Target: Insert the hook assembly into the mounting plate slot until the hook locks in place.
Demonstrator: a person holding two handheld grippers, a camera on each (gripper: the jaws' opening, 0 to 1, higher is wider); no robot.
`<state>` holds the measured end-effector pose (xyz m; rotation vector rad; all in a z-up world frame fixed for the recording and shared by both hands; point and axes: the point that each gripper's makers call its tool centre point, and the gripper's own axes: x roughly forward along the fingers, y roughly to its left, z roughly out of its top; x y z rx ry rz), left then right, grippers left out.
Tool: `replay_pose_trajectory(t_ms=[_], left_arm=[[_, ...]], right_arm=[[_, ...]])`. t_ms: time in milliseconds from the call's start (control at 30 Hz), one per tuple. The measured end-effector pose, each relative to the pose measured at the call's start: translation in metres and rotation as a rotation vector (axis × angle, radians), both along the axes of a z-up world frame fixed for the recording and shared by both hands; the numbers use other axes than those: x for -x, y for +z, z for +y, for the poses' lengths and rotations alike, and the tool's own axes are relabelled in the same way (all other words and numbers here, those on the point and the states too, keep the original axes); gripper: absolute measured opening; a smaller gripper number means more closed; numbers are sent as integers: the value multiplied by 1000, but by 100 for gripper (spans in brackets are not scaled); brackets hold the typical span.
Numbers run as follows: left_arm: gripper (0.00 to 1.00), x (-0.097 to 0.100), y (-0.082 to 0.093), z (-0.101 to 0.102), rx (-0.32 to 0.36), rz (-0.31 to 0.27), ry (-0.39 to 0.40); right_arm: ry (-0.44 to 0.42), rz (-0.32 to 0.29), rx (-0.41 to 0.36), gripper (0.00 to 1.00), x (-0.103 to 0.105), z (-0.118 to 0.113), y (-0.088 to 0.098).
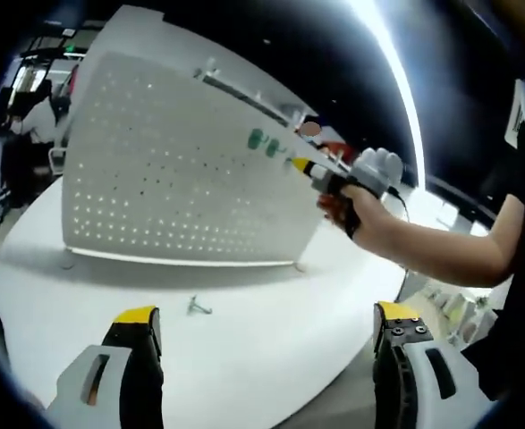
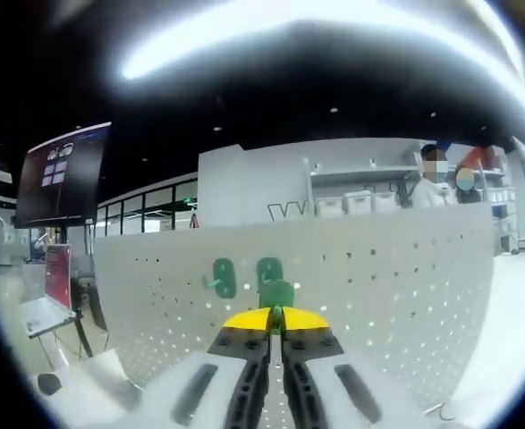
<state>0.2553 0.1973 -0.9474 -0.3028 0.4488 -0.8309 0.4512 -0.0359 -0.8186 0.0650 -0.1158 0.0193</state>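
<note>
A white pegboard mounting plate (image 1: 173,179) stands upright on a white round table (image 1: 271,295). Two green hooks (image 1: 264,143) hang on its upper part. In the right gripper view they show as one hook (image 2: 222,277) and another (image 2: 269,266) beside it. My right gripper (image 2: 277,315) is shut on a third green hook (image 2: 276,293), held just under those two; I cannot tell whether it touches the plate (image 2: 378,277). In the left gripper view a person's hand holds that right gripper (image 1: 302,164) at the board. My left gripper (image 1: 266,315) hangs open over the table.
A small metal hook (image 1: 198,307) lies on the table in front of the board. The table edge (image 1: 369,357) runs close on the right. A dark monitor (image 2: 61,174) stands to the left, and people stand behind the board (image 2: 432,183).
</note>
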Motion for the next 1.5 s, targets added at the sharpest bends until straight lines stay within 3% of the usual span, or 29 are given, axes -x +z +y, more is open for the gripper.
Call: replay_pose_trajectory(t_ms=[133,267,567,1267,1500], left_arm=[[97,-2,-1,1,-17,-1,-5],[97,-5,2,4,-20,-7,-2],[97,-8,-1,8,-33,-3,3],[94,-10,-5,10,-38,17,20],[94,-11,-6,12,-39,20,26]], right_arm=[[-33,-21,-33,0,-9,-9,8],[-44,-44,-9,0,-15,-14,17],[-68,-64,-23,0,-22,-26,22],[-85,-91,-56,0,-30,-35,11],[-105,-105,-28,0,-33,-37,12]])
